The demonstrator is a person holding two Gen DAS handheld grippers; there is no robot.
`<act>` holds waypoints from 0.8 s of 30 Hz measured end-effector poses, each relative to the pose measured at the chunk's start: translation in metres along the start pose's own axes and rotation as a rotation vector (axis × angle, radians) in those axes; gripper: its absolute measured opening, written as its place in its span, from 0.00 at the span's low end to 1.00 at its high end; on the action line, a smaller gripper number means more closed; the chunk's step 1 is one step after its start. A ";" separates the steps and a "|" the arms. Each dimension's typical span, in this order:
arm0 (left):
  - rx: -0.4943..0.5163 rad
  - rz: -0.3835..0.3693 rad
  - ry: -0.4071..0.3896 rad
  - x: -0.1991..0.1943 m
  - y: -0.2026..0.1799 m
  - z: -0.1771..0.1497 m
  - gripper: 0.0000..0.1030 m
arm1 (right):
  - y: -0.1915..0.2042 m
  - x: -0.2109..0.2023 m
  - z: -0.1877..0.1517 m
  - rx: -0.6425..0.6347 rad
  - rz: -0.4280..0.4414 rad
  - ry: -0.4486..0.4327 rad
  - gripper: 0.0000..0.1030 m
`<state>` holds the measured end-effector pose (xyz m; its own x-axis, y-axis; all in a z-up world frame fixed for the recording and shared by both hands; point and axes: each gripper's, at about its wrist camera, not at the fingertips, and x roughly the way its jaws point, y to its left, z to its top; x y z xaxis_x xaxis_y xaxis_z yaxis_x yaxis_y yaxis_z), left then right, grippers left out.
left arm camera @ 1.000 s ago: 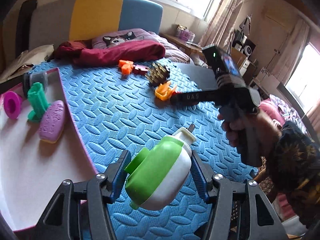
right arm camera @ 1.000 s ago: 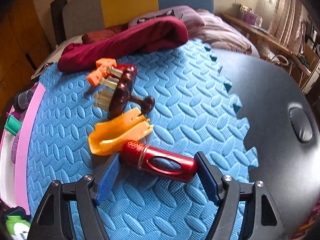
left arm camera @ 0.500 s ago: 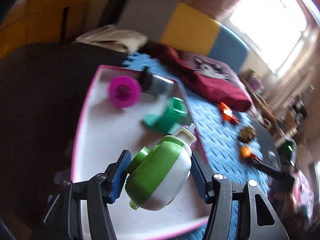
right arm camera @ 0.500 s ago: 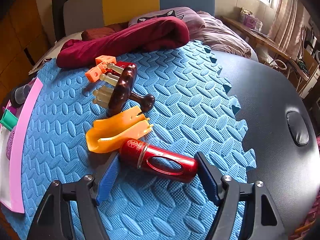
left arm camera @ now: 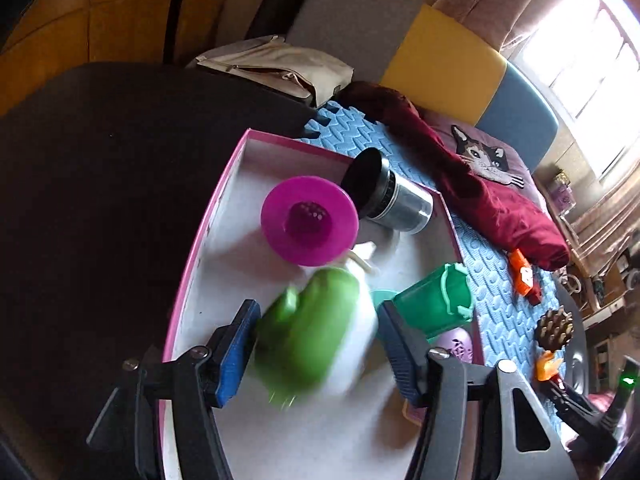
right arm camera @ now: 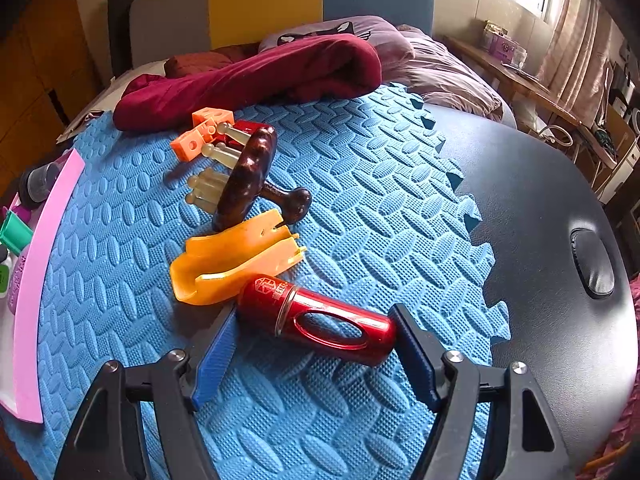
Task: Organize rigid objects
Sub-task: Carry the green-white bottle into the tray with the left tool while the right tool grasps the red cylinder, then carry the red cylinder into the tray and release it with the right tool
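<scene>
My left gripper (left arm camera: 316,344) is over the pink-rimmed white tray (left arm camera: 208,232). The green and white bottle (left arm camera: 312,328) is blurred between its jaws, which stand a little wider than it. The tray also holds a magenta funnel (left arm camera: 308,220), a steel cup (left arm camera: 392,196), a green cup (left arm camera: 436,304) and a purple piece (left arm camera: 456,344). My right gripper (right arm camera: 312,344) is low on the blue foam mat (right arm camera: 360,200), jaws at the two ends of a red metal cylinder (right arm camera: 316,316). An orange scoop (right arm camera: 232,256) touches the cylinder.
A dark wooden massager (right arm camera: 248,176) with pale pegs and orange blocks (right arm camera: 200,132) lie farther back on the mat. A maroon cloth (right arm camera: 256,76) lies along the mat's far edge. Black tabletop (right arm camera: 560,208) lies right of the mat. The tray's edge (right arm camera: 44,240) shows at left.
My left gripper swung from the mat to over the tray, then its jaws widened and the bottle blurs as it drops. My right gripper stayed around the red cylinder.
</scene>
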<state>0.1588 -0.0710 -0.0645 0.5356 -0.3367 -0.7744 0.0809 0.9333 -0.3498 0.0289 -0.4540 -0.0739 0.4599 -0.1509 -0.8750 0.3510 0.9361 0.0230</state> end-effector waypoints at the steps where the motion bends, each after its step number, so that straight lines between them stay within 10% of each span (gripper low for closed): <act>1: 0.000 -0.001 -0.008 -0.003 0.000 0.000 0.66 | 0.000 0.000 0.000 0.000 0.000 0.000 0.73; 24: 0.204 0.006 -0.095 -0.088 -0.027 -0.075 0.71 | 0.014 -0.011 -0.001 -0.050 0.091 -0.027 0.73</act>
<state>0.0463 -0.0762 -0.0263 0.6127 -0.3272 -0.7194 0.2410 0.9443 -0.2242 0.0280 -0.4384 -0.0644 0.5104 -0.0726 -0.8569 0.2663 0.9608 0.0772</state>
